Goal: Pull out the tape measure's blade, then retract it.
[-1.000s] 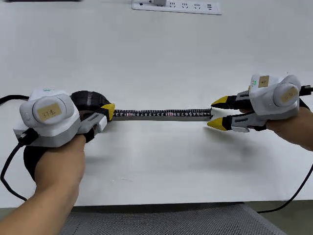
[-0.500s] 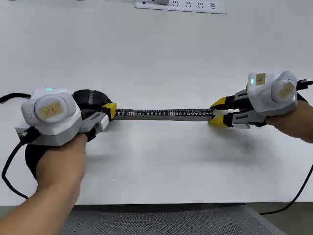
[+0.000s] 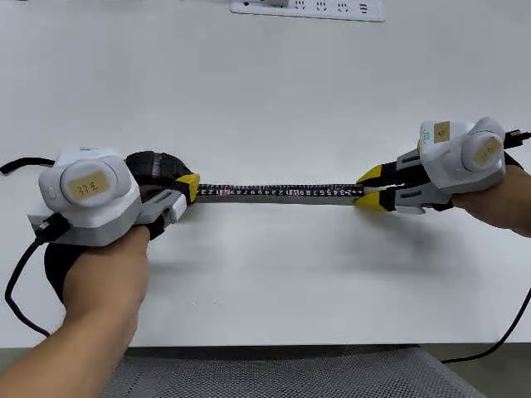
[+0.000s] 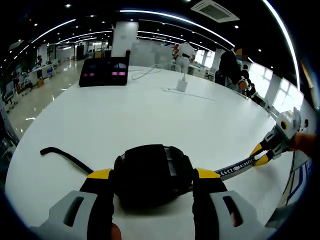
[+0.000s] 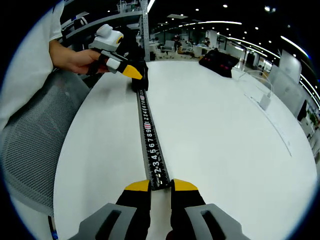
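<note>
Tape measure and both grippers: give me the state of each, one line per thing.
left gripper: shut on the tape measure case.
right gripper: shut on the end of the blade.
tape measure case: clamped, down on the table.
blade: pulled out, lying flat along the table, numbers up.
</note>
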Motion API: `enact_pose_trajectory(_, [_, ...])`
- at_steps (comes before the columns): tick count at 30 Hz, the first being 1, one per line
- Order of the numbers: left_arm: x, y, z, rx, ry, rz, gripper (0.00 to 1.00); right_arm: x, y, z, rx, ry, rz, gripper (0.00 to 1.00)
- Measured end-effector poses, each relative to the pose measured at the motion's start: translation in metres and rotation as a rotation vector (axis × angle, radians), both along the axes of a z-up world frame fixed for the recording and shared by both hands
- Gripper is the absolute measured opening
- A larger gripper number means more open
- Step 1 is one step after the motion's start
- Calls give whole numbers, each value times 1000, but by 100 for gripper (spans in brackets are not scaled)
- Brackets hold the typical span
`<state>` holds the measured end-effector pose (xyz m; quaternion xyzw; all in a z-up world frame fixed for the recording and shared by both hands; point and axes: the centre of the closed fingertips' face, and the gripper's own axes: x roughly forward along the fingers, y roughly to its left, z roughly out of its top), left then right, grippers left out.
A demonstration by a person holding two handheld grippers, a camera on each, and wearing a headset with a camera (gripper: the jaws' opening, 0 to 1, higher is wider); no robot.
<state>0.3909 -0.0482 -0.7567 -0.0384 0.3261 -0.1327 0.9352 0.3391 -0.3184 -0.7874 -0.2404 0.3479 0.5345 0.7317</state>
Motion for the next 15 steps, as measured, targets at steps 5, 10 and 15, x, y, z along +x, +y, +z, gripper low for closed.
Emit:
enact_pose_trajectory(5, [0,0,0,3,0,-1,60,1,0,0,4,0,-3,11])
enact_pose_trajectory(10, [0,0,0,10,3,-9,58,2,0,0,2,-2,1,11])
enact_pose_trajectory(15, [-1,1,0,9,9,-18,57,2,-1,0,1,-6,4,10])
